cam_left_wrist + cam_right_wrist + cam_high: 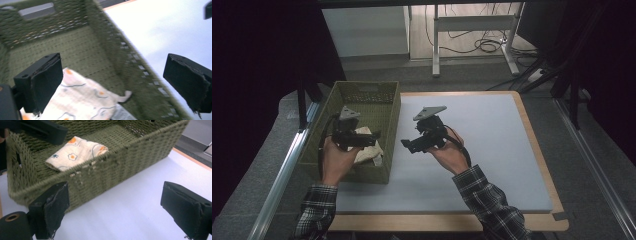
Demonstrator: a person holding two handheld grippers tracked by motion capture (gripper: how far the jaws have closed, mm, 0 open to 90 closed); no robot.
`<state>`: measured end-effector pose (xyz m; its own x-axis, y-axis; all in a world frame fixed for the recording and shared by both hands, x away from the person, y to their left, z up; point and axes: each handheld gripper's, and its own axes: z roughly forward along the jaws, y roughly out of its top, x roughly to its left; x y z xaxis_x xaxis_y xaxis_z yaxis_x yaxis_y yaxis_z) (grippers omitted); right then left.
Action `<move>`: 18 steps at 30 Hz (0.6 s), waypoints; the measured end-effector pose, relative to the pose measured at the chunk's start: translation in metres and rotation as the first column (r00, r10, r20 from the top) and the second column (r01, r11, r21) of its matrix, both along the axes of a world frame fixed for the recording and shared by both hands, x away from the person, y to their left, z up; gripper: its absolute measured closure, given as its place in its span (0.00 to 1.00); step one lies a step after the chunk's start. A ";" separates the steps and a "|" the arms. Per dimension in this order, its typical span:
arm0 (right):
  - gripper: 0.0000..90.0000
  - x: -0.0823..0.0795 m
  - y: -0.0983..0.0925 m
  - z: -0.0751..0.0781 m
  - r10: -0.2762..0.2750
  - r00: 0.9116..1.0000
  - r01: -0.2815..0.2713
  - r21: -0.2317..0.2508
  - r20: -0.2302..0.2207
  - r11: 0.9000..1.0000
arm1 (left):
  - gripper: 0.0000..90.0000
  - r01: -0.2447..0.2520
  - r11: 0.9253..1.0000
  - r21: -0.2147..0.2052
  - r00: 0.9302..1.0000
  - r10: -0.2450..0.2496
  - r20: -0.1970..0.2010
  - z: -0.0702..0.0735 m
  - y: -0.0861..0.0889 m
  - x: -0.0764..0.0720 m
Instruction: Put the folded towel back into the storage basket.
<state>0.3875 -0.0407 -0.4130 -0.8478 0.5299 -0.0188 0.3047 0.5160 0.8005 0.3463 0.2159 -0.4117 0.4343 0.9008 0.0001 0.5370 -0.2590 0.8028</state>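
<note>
the folded patterned cloth point(76, 152) lay inside the green woven basket point(393, 120) near its front end. the left gripper point(115, 82) hung over it, jaws wide and empty. the right gripper point(115, 212) hovered over the white mat point(492, 150) beside the basket, jaws wide, holding nothing.

The right gripper point(115, 210) hangs over the pale mat point(140, 205) with its two black jaws set wide apart and nothing between them. Beyond them stands a green woven basket point(105, 175), its long side wall facing the camera. A folded cream cloth point(77, 152) with orange flower prints lies inside, near one end. A black part of the other gripper point(37, 130) crosses the upper left corner.
</note>
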 end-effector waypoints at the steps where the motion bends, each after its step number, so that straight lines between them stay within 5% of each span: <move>1: 0.09 -0.001 -0.004 -0.001 -0.005 1.000 0.005 0.002 -0.002 1.000 | 0.03 0.012 1.000 0.005 1.000 -0.012 0.004 0.000 -0.006 -0.002; 18: 0.06 -0.015 -0.074 -0.022 -0.071 0.997 0.071 0.003 0.009 0.997 | 0.01 0.130 0.991 -0.009 0.990 -0.130 0.052 -0.016 -0.069 -0.022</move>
